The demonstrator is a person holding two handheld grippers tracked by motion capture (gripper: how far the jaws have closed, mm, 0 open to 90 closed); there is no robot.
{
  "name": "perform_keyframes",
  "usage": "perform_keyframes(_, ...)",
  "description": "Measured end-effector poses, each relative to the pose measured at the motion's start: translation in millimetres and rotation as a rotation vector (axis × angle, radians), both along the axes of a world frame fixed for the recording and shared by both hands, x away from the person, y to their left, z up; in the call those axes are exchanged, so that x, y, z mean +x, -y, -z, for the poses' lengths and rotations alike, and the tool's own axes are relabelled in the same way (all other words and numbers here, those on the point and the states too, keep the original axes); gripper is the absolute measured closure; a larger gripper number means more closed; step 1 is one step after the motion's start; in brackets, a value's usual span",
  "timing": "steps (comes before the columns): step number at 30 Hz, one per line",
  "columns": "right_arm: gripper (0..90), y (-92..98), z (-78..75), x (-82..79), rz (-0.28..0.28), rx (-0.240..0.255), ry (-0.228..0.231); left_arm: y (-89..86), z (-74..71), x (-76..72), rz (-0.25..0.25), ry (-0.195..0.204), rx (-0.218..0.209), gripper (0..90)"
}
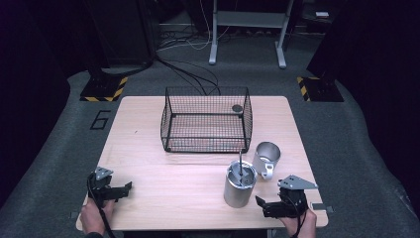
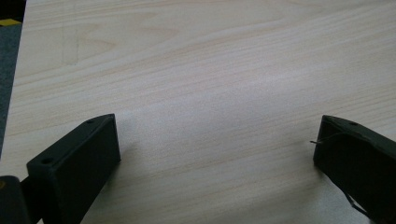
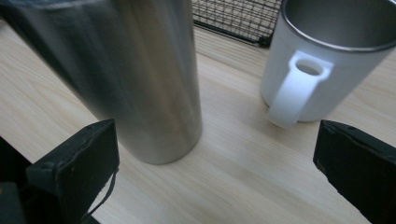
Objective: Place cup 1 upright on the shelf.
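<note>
A tall steel canister (image 1: 239,184) stands on the wooden table (image 1: 148,148) at the front right, with a utensil handle sticking up out of it. Just behind it to the right sits a white mug (image 1: 266,158) with a steel rim, its handle facing the front. My right gripper (image 1: 267,206) is open at the front right edge, just in front of the canister (image 3: 140,79) and the mug (image 3: 317,70). My left gripper (image 1: 124,191) is open near the front left corner, over bare wood (image 2: 210,116), with nothing between its jaws.
A black wire basket (image 1: 206,120) stands at the back middle of the table with a small dark round thing (image 1: 237,108) at its far right corner. Grey carpet, cables and stand bases lie beyond the table.
</note>
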State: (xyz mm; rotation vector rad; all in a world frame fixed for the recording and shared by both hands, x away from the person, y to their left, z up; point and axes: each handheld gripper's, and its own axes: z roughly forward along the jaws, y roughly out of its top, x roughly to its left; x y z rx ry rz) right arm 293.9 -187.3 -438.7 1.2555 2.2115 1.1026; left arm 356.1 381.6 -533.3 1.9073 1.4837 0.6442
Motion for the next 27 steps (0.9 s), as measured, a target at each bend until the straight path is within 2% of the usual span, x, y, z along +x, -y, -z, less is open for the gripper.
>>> perform_keyframes(2,0.0,-4.9,-2.4,-0.4,-0.013,-0.006,0.015,-0.1,0.1,0.2,0.002,0.002,0.000,0.3)
perform_keyframes(11,0.0,-26.7,-12.0,5.4,-0.090,0.023,0.015,0.1,-0.3,0.7,0.011,-0.003,0.008,0.3)
perform_keyframes(13,0.0,-32.3,-13.4,6.8,-0.101,0.016,0.031,0.2,-0.3,0.7,0.012,-0.003,0.009,0.3)
perform_keyframes(15,0.0,-37.1,-14.4,8.8,-0.115,0.020,0.027,0.2,-0.2,0.8,0.013,-0.003,0.008,0.3)
perform_keyframes(21,0.0,-47.5,-14.8,14.1,-0.130,0.035,0.038,0.4,-0.2,0.9,0.014,-0.002,0.008,0.3)
perform_keyframes(24,0.0,-51.5,-14.9,15.8,-0.128,0.042,0.055,0.3,-0.2,1.0,0.014,-0.002,0.009,0.3)
perform_keyframes(27,0.0,-55.7,-14.4,18.1,-0.120,0.047,0.051,0.3,-0.4,0.9,0.015,-0.004,0.010,0.3)
